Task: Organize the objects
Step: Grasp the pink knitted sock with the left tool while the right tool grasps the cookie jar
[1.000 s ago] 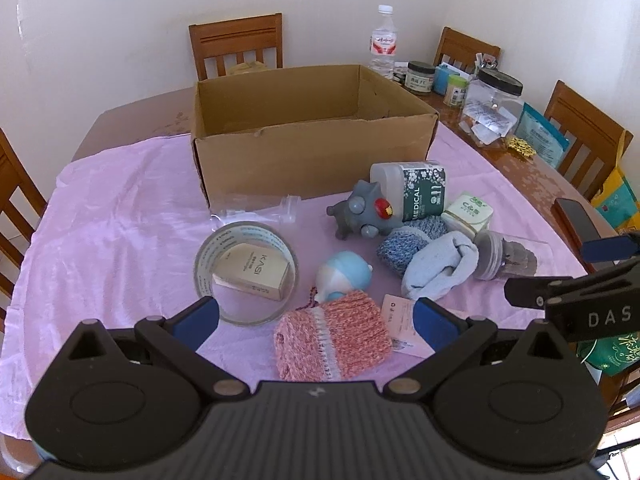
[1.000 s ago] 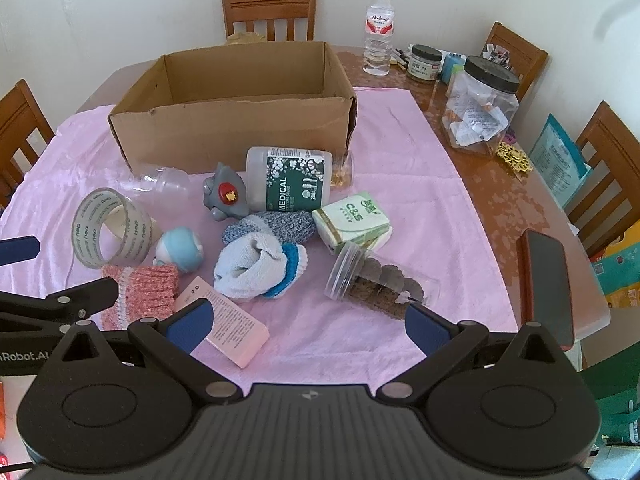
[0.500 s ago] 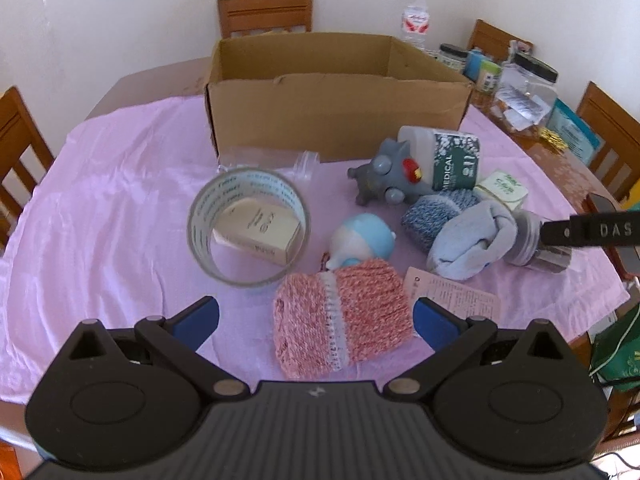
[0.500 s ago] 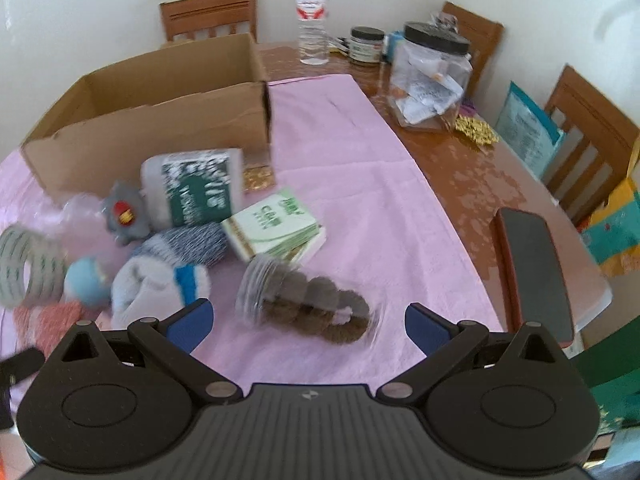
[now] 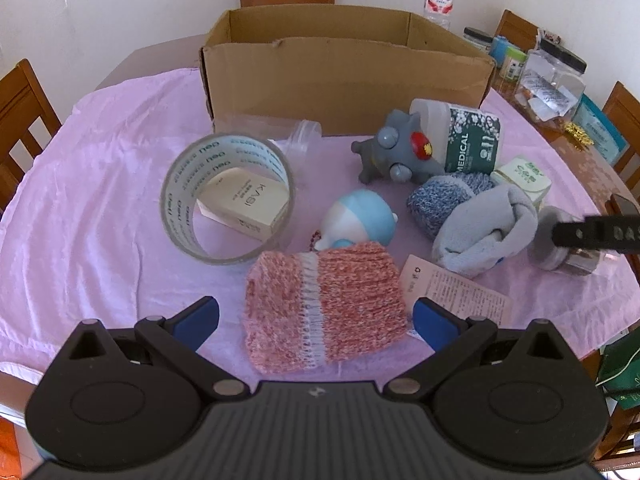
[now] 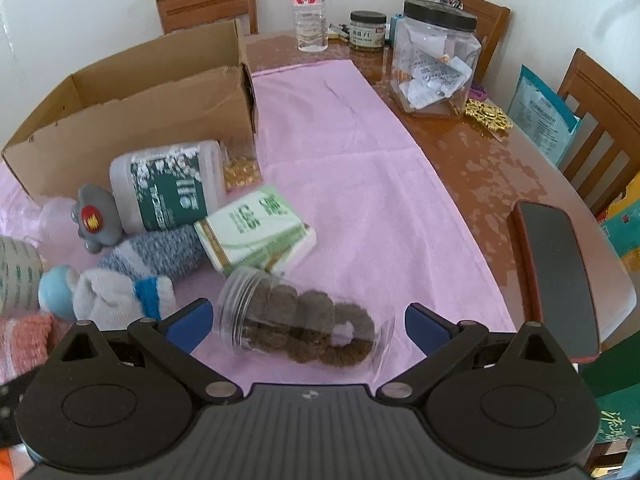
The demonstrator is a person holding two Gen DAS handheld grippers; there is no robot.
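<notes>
A table covered by a pink cloth (image 5: pixel 100 208) holds a scatter of small household things in front of an open cardboard box (image 5: pixel 344 76). The left gripper (image 5: pixel 316 318) has its blue-tipped fingers spread wide and holds nothing; a pink knitted pouch (image 5: pixel 324 312) lies flat on the cloth directly between the fingertips, its near edge close to the gripper body. Just beyond the pouch sit a roll of clear tape (image 5: pixel 228 200) on its side with a small cream box (image 5: pixel 244 204) inside its ring, and a blue and white round toy (image 5: pixel 360 220) touching the pouch's far edge. Further right lie a grey toy figure (image 5: pixel 396 152), a white bottle marked MEDICAL (image 5: pixel 460 136) on its side, and rolled socks (image 5: pixel 480 228). The right gripper (image 6: pixel 306 322) is likewise wide open and empty; a clear plastic jar of brown discs (image 6: pixel 304 328) lies on its side between the fingertips, its mouth toward the left finger. A green and white carton (image 6: pixel 256 232) rests just beyond the jar.
</notes>
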